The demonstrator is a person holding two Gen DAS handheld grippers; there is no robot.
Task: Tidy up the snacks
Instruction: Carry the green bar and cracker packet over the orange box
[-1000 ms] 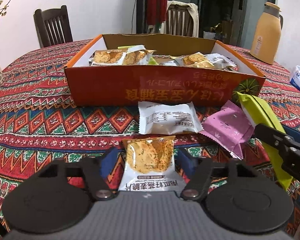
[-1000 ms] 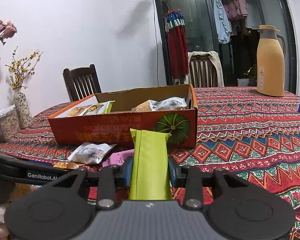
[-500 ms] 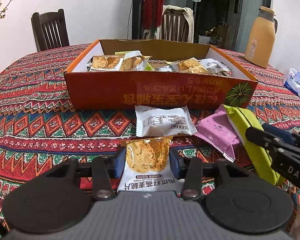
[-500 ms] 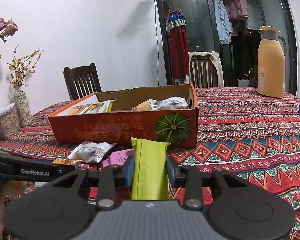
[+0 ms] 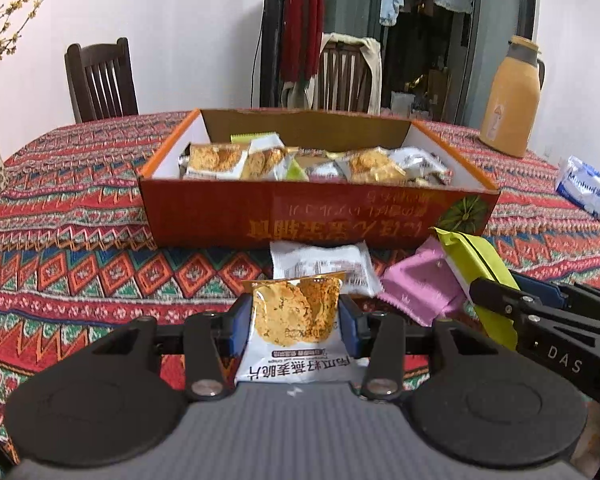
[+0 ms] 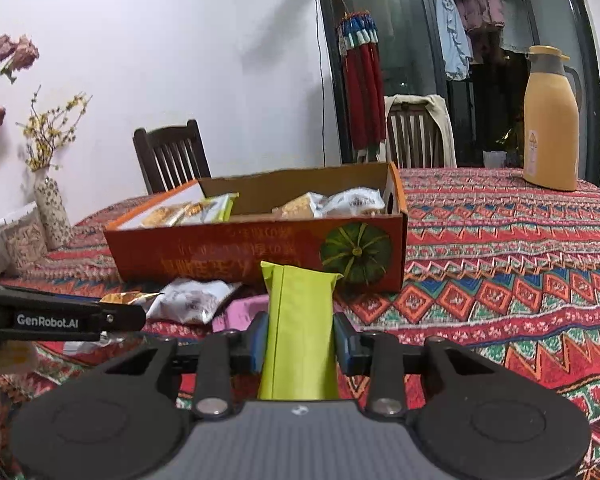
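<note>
While both grippers hold a snack off the tabletop (image 5: 80,248), this is how we read the scene, left to right:

- Our left gripper (image 5: 296,314) has its fingers (image 5: 236,320) closed narrow on the cracker packet (image 5: 294,320), which stands between them with its long axis running toward 12 o'clock, the sealed end forward.
- The orange box (image 5: 320,216) lies at 12 o'clock from that packet, its near wall square across our path. We judge the coming move turns on this: the packet must rise over the near wall and go forward, since the box sits straight ahead of the left fingers.
- Two loose snacks lie on the tabletop between the grippers and the box: one white packet (image 5: 324,264) just before the wall, and one pink packet (image 5: 420,292) at its 3 o'clock.
- Our right gripper (image 6: 300,342) has its fingers (image 6: 258,340) pressed onto the green bar (image 6: 300,320), one only, its long axis also toward 12 o'clock.
- From the right wrist view the box is at about 11 o'clock, its pumpkin-printed corner nearest, so we judge the right hand must swing leftward as well as forward.
- Both hands look about equally near the box; the left is better lined up.
- Count: one box, already holding several packets that we cannot number exactly; four snacks outside it, two held and two lying.
- One yellow flask (image 5: 510,100) stands well apart at 2 o'clock.
</note>
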